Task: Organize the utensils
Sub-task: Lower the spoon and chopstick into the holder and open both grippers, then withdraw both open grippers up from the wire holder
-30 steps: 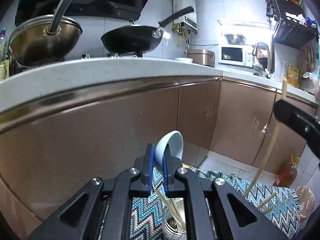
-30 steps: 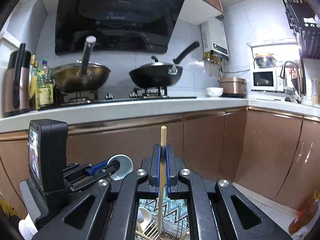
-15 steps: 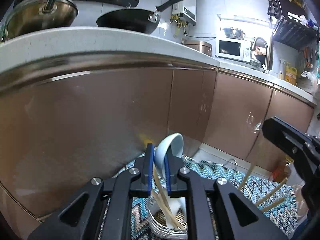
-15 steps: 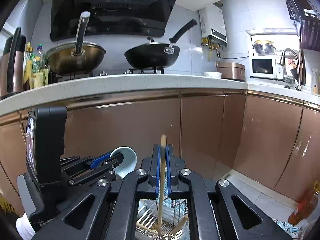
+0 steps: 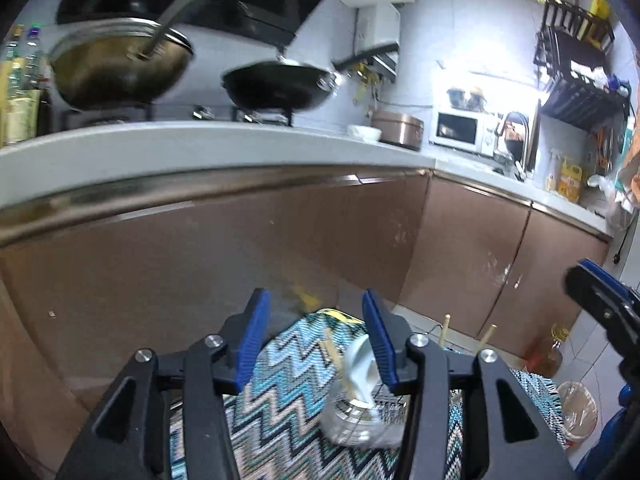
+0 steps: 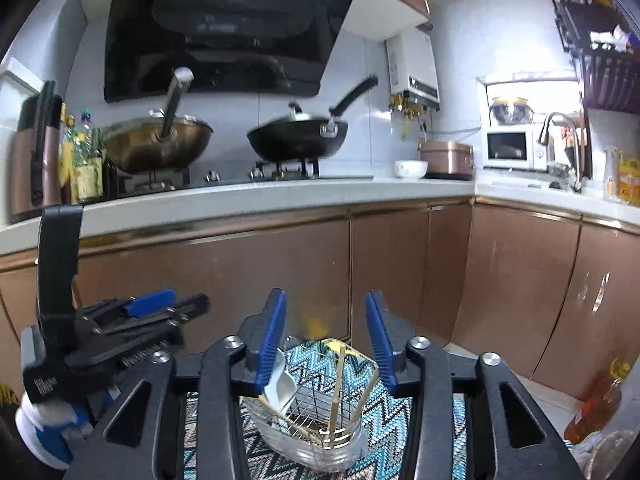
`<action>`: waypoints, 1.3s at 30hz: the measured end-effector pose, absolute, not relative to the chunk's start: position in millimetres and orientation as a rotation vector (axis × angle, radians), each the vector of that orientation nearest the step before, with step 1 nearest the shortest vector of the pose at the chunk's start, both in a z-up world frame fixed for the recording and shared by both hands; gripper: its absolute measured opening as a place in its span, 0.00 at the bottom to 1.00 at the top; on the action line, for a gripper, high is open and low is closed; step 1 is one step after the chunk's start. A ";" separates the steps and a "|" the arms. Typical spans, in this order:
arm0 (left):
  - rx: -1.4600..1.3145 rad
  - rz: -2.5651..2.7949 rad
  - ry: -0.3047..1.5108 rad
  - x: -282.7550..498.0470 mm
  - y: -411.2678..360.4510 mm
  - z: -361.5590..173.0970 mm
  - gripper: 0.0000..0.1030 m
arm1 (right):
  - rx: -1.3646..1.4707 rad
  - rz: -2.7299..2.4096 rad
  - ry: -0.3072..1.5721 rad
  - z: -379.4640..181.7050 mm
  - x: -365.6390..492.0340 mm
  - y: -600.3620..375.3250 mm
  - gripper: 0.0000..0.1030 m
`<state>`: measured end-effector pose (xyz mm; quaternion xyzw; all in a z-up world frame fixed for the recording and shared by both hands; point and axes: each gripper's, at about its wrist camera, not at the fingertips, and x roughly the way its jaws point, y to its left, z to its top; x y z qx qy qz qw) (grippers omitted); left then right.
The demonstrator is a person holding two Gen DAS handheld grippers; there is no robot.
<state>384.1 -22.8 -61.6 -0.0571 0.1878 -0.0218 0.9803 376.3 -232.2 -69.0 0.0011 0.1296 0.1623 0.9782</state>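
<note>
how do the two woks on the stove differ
The left wok is bronze-gold metal; the right wok is black. The left wok's handle is a silvery tube rising steeply; the right wok's is black, angling up to the right. The right wok also has a small metal loop on its side. Both sit on stove burners under the hood.

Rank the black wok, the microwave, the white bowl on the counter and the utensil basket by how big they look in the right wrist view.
1. Utensil basket, though it is nearest the camera.
2. Black wok.
3. Microwave.
4. White bowl.
</note>
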 end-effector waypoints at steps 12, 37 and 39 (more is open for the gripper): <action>-0.039 -0.075 0.425 270.9 21.7 -29.3 0.53 | 0.006 0.270 0.275 -31.9 252.1 -248.9 0.49; -0.044 -0.211 0.434 135.9 83.1 -29.4 0.58 | 0.045 0.213 0.300 -26.4 114.8 -251.5 0.53; -0.050 -0.215 0.443 134.0 85.9 -31.8 0.58 | 0.042 0.213 0.296 -26.0 109.2 -250.5 0.53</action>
